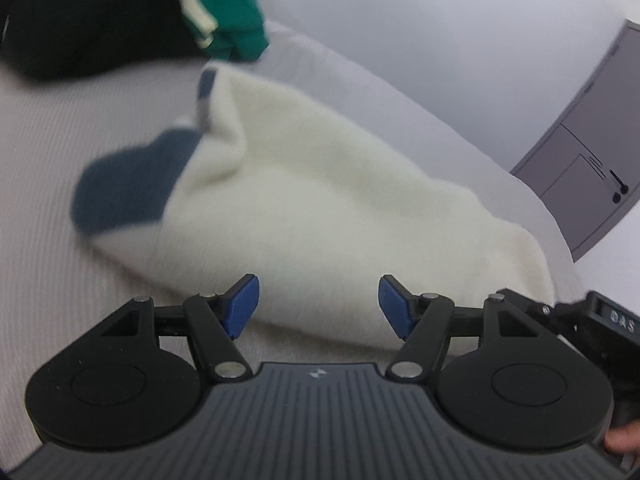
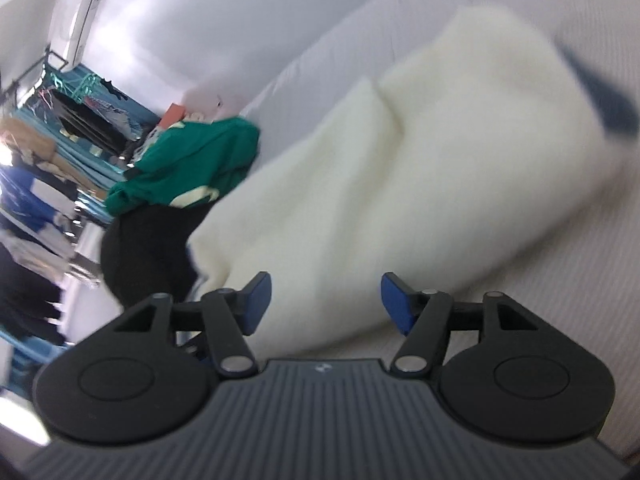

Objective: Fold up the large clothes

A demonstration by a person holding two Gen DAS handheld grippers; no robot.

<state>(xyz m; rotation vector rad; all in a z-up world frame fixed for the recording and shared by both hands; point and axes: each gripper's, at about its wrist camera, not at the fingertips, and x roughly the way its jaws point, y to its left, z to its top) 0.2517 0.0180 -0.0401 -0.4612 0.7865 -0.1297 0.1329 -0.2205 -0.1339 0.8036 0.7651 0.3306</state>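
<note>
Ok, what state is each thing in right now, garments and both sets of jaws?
Cream garment: folded over, lying on the bed, held by neither gripper.
Green garment: crumpled, unfolded.
Black garment: heaped under the green one.
Left gripper: jaws open, empty.
Right gripper: jaws open, empty.

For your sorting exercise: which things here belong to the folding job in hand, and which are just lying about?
Belongs to the job:
- cream fleece garment with dark blue patches
- left tool, open
- right tool, open

Lying about:
- green garment with pale lettering
- black garment
- grey door
</note>
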